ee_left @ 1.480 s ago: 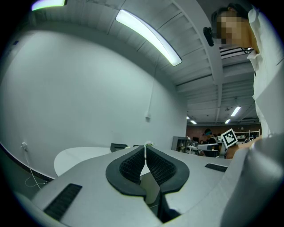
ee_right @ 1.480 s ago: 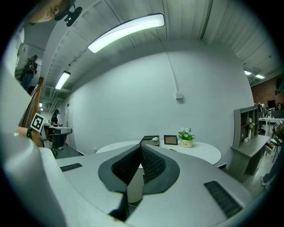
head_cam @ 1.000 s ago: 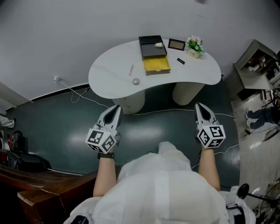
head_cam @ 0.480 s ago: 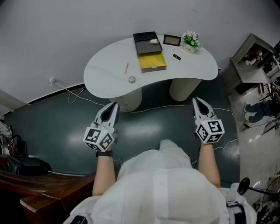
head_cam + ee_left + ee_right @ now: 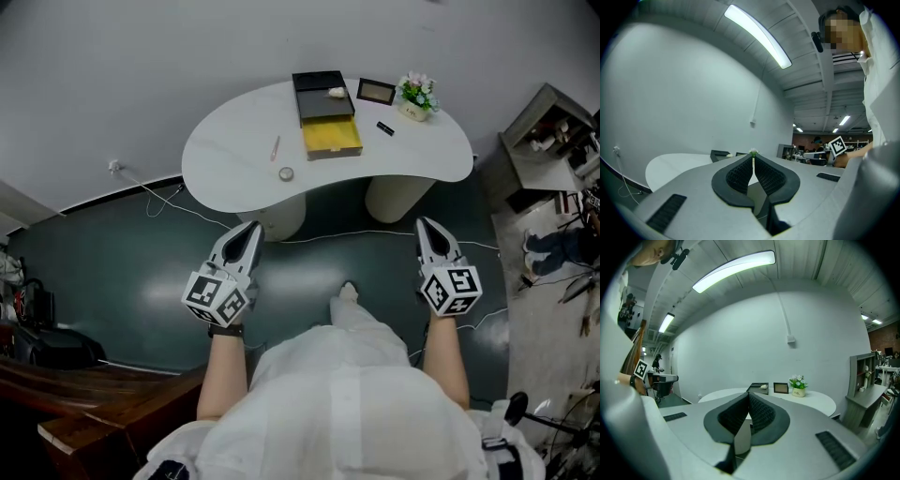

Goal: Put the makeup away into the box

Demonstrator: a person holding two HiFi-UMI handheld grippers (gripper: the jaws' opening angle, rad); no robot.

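**A:** What lies in front of us?

**B:** Mostly dark floor [image 5: 141, 281]. The white desk [image 5: 234, 159] stands at 12 o'clock, well apart from us. Only a thin cable [image 5: 323, 240] crosses the floor in between. A grey shelf unit [image 5: 548, 122] stands at 2 o'clock and brown wooden furniture [image 5: 94, 394] at 8.

**A:** And the makeup?

**B:** It is all on the desk. The black box [image 5: 319, 94] sits at the far edge with a pale lump [image 5: 337, 92] on top. A yellow tray [image 5: 332, 139] touches its near side. At 3 o'clock of the box we see a picture frame [image 5: 376, 92] and then a flower pot [image 5: 416, 96]. A small black stick [image 5: 385, 128] lies at 3 o'clock of the tray. A thin pink stick [image 5: 276, 148] lies at 9 and a little round pot [image 5: 286, 173] at 8.

**A:** Our grippers?

**B:** The left gripper [image 5: 253, 229] and right gripper [image 5: 424, 225] hang over the floor. Both have their jaws pressed together with nothing between them.

**A:** Anything changed?

**B:** Since half a second ago the desk sits slightly lower and further right in our head view. A foot [image 5: 348, 292] now shows between the grippers. The things on the desk lie as before.
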